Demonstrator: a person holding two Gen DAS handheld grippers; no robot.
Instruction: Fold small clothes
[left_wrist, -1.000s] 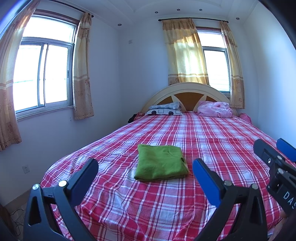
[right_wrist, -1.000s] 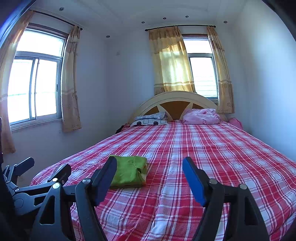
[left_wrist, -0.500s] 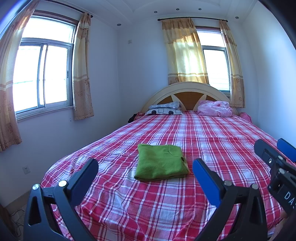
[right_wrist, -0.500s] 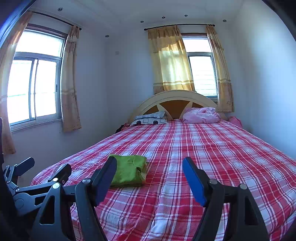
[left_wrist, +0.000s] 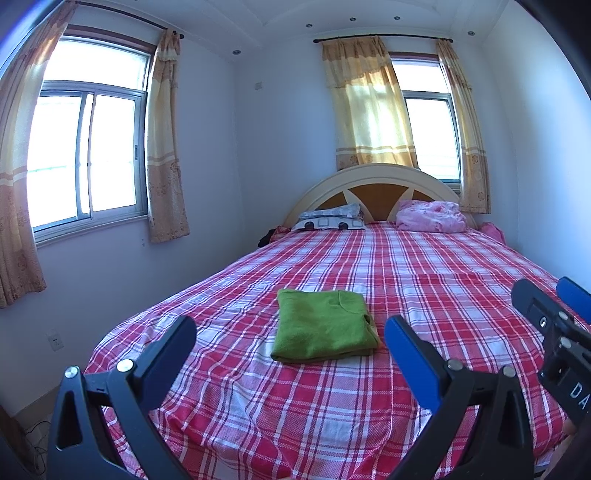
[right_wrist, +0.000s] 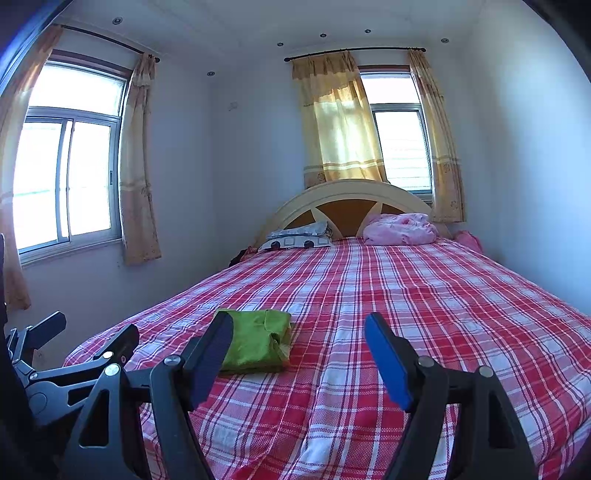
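A green garment (left_wrist: 325, 325) lies folded into a neat rectangle on the red plaid bed (left_wrist: 424, 280), near its foot end. It also shows in the right wrist view (right_wrist: 258, 341). My left gripper (left_wrist: 290, 360) is open and empty, held back from the bed's foot with the garment straight ahead between its fingers. My right gripper (right_wrist: 299, 360) is open and empty, to the right of the garment. The right gripper shows at the right edge of the left wrist view (left_wrist: 554, 317), and the left gripper at the lower left of the right wrist view (right_wrist: 81, 350).
A patterned pillow (left_wrist: 328, 220) and a pink bundle (left_wrist: 430, 220) lie at the headboard (left_wrist: 373, 184). A wall with a window (left_wrist: 85, 158) runs along the bed's left side; another wall runs along its right.
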